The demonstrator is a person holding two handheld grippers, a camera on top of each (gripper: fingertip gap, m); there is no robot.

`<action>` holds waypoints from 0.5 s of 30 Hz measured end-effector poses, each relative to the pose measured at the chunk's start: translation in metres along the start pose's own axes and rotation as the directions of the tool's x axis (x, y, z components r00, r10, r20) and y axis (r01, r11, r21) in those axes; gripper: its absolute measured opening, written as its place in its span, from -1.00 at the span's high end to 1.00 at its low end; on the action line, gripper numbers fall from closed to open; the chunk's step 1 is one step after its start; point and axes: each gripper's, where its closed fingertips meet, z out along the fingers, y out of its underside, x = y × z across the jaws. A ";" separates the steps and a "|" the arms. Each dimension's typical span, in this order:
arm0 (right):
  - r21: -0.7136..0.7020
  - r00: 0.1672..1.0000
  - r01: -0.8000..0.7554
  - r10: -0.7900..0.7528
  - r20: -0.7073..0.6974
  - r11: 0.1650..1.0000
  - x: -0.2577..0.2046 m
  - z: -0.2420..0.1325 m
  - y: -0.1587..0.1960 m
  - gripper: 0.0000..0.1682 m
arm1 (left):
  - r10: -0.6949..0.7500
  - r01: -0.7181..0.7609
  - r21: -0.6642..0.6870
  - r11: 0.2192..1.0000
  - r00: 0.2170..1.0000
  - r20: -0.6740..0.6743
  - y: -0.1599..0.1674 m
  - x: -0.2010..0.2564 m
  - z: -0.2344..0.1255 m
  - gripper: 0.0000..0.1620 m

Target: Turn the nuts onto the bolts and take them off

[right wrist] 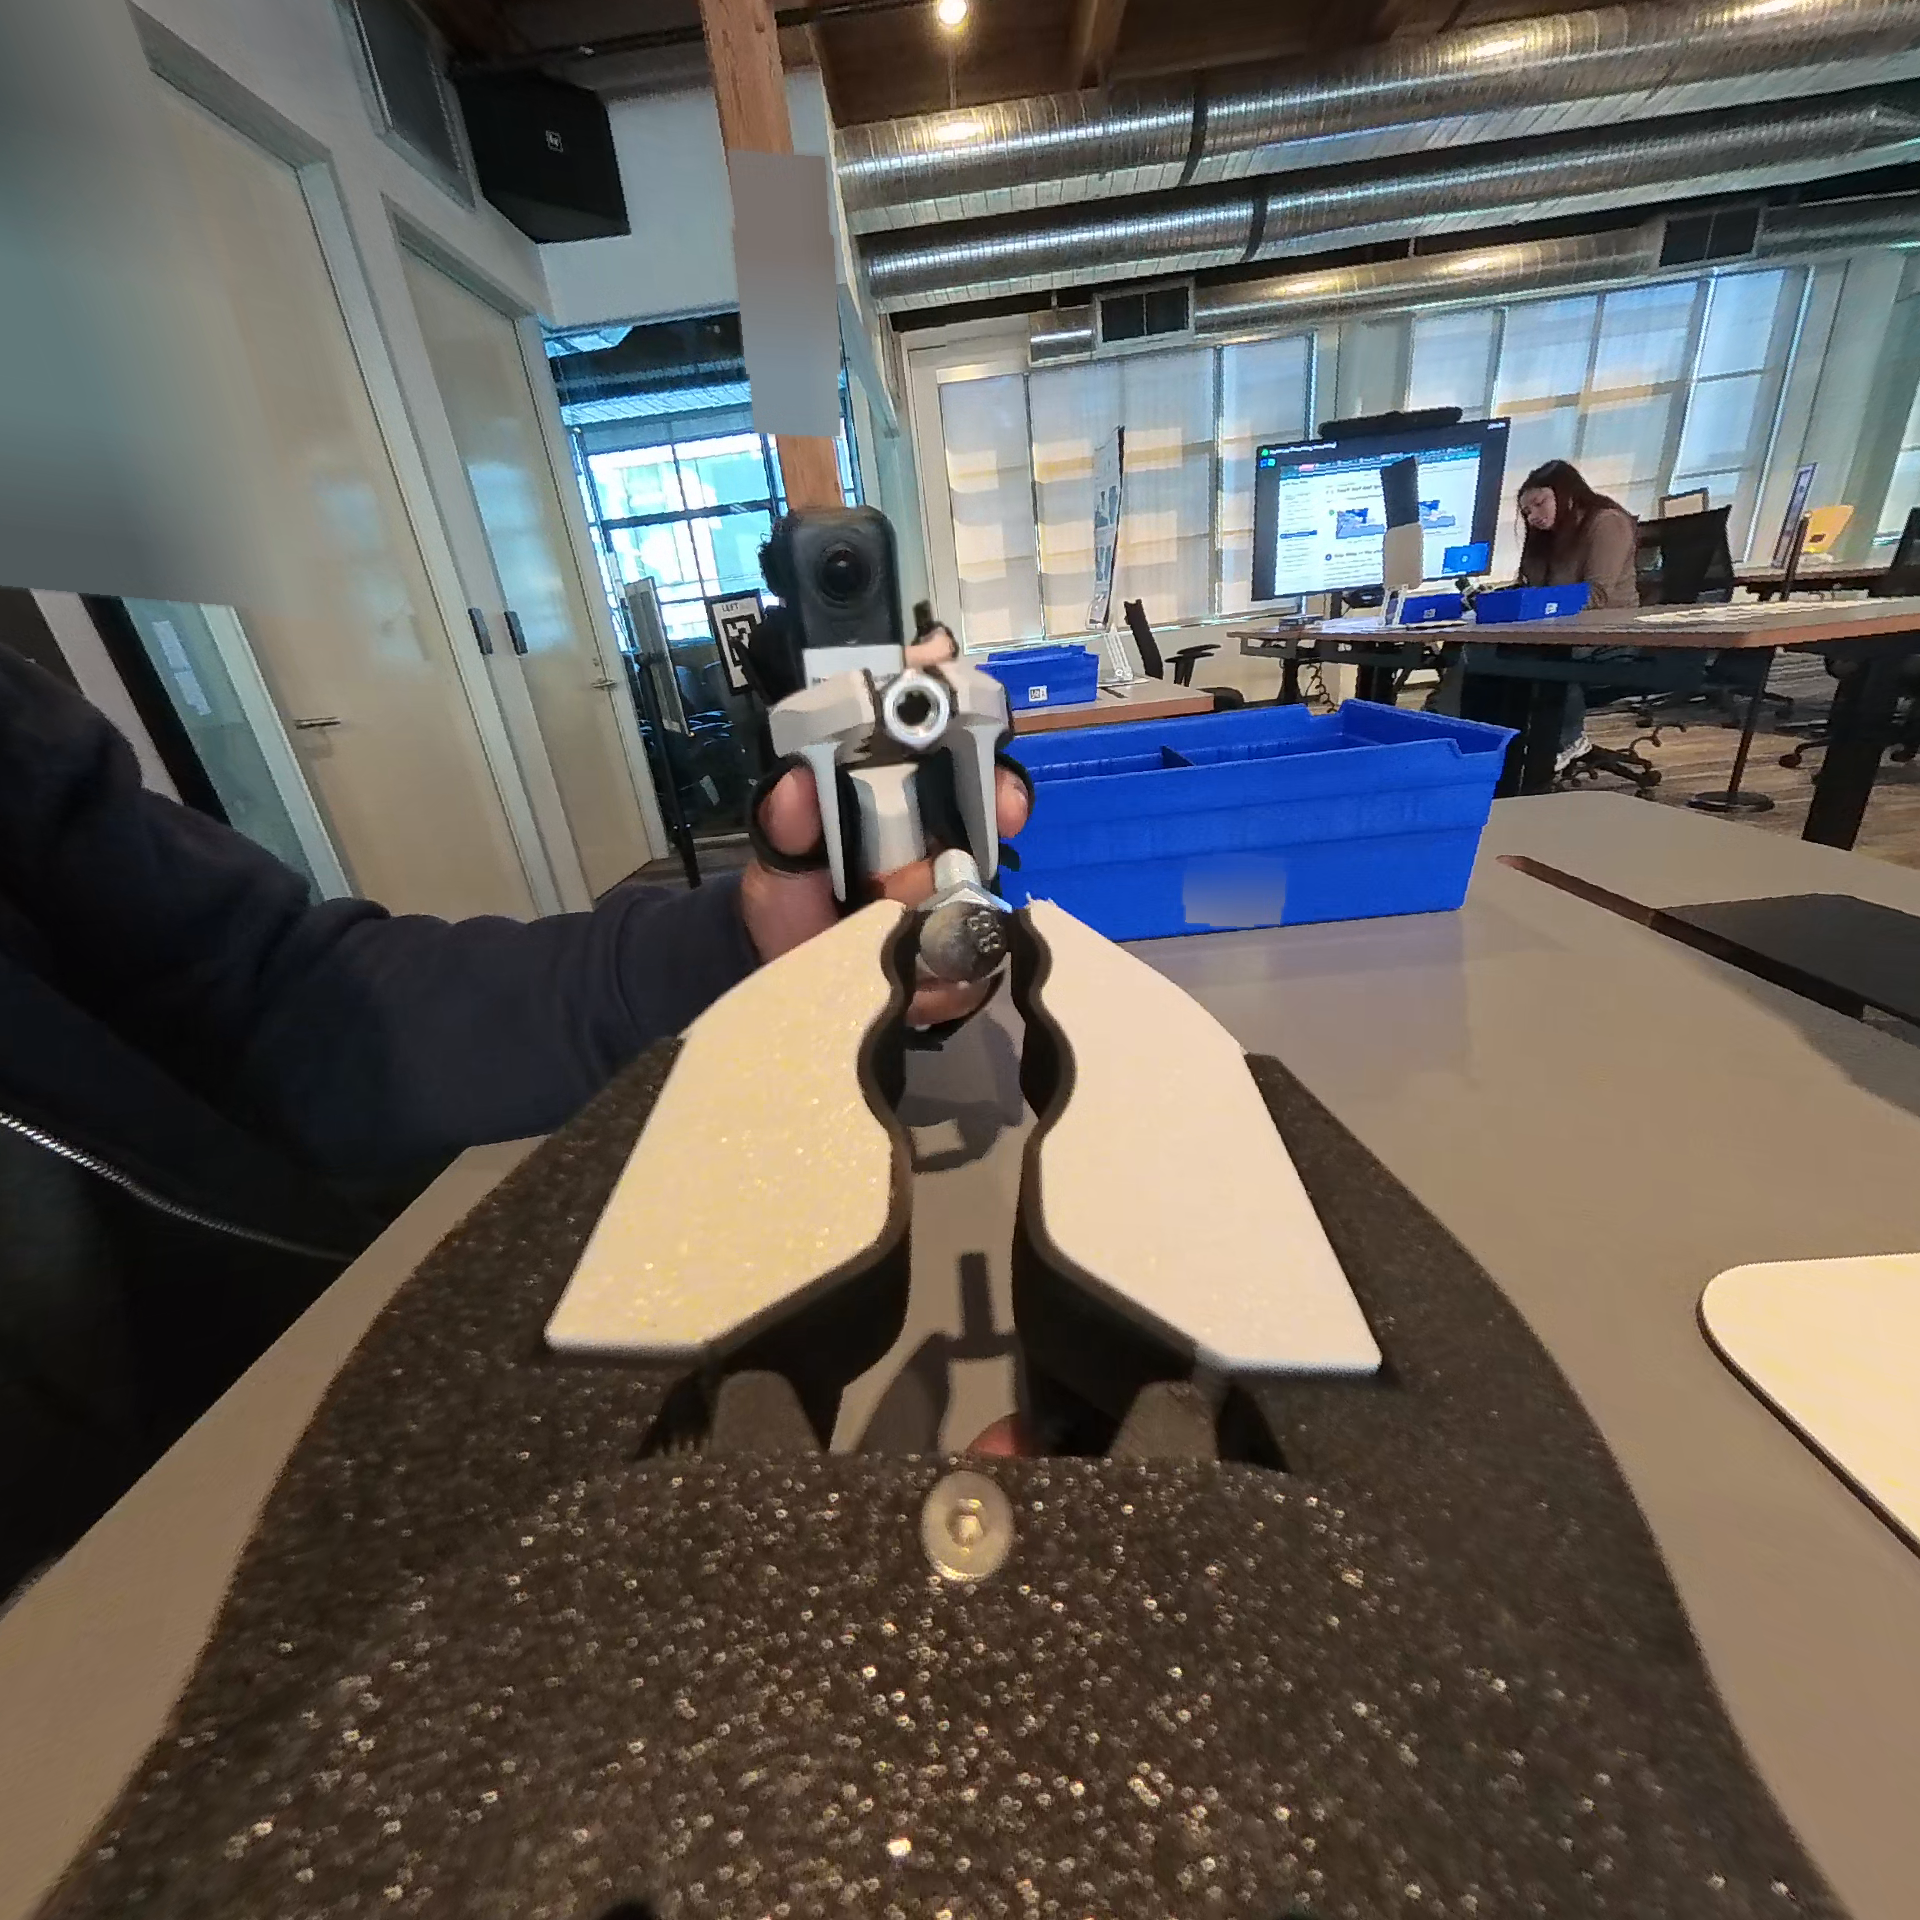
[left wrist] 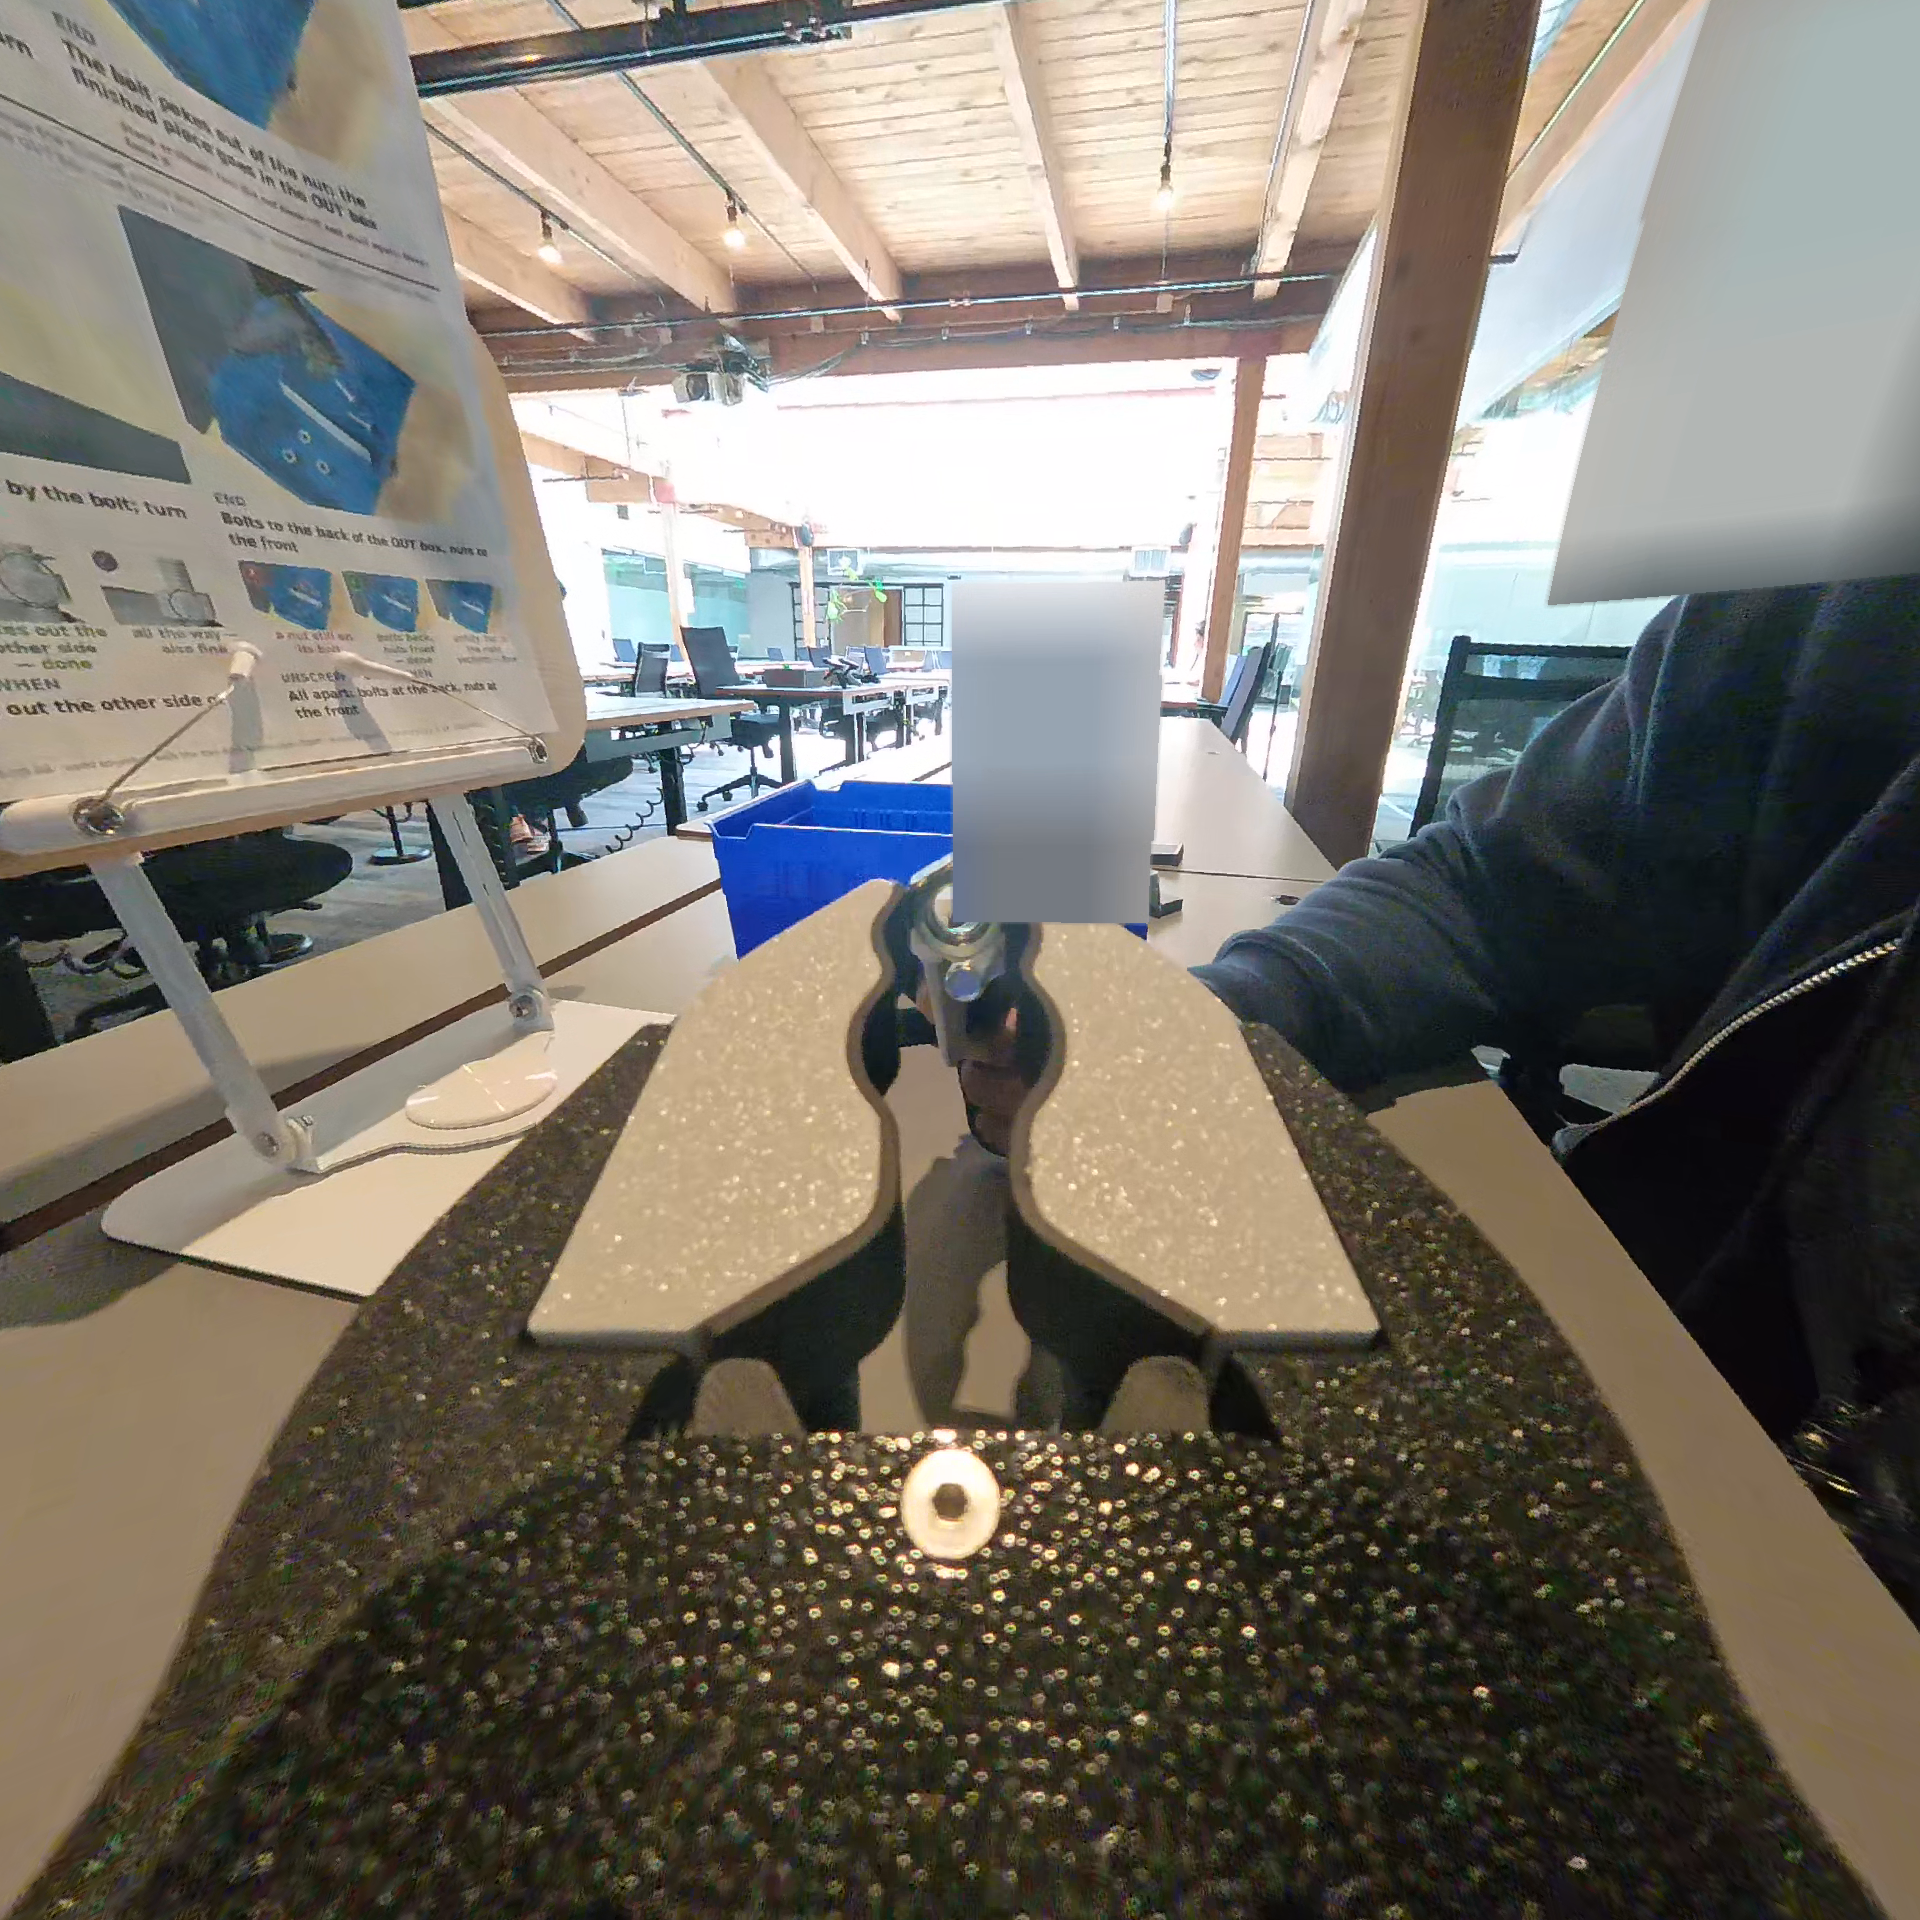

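My left gripper is shut on a silver hex nut at its fingertips. In the right wrist view the left gripper faces me, and the nut shows its open hole. My right gripper is shut on the head of a silver bolt, whose shaft points away toward the left gripper. The bolt's tip sits just below the nut and close to it, not in the hole. Both grippers are held above the grey table.
A blue divided bin stands on the table behind the grippers and also shows in the left wrist view. An instruction sheet on a white stand stands to the left. A person's dark sleeve reaches in. A dark mat lies far right. The left gripper's tips are roughly 7 cm from the right gripper's.
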 end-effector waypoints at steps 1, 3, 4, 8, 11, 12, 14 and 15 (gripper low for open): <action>0.001 1.000 -0.001 0.001 0.002 1.000 0.000 0.000 0.000 0.81 | -0.007 0.007 -0.001 1.000 1.000 -0.005 0.001 0.000 0.000 0.80; 0.000 1.000 0.002 -0.002 0.005 1.000 -0.001 0.000 0.000 0.81 | -0.019 0.019 0.001 1.000 1.000 -0.017 0.001 0.001 0.001 0.80; 0.000 1.000 0.003 -0.003 0.006 1.000 -0.002 0.000 0.000 0.81 | -0.026 0.026 0.007 1.000 0.999 -0.025 0.001 0.002 0.001 0.80; 0.004 1.000 0.001 -0.001 0.015 1.000 -0.004 0.000 -0.001 0.81 | -0.043 0.044 0.008 0.999 0.998 -0.038 0.001 0.002 -0.001 0.80; 0.017 0.998 -0.024 0.023 0.052 1.000 -0.011 0.001 -0.003 0.81 | 0.074 -0.075 -0.103 0.992 0.997 -0.009 0.013 0.003 -0.001 0.80; 0.024 0.997 -0.040 0.038 0.069 0.999 -0.015 0.000 -0.004 0.81 | 0.133 -0.132 -0.136 0.982 0.991 -0.007 0.016 0.005 0.000 0.80; 0.045 0.992 -0.081 0.076 0.102 0.996 -0.020 -0.003 -0.007 0.81 | 0.226 -0.225 -0.188 0.956 0.974 -0.018 0.022 0.010 0.004 0.80; 0.056 0.988 -0.103 0.096 0.118 0.993 -0.022 -0.005 -0.008 0.81 | 0.251 -0.250 -0.203 0.947 0.968 -0.022 0.025 0.012 0.007 0.80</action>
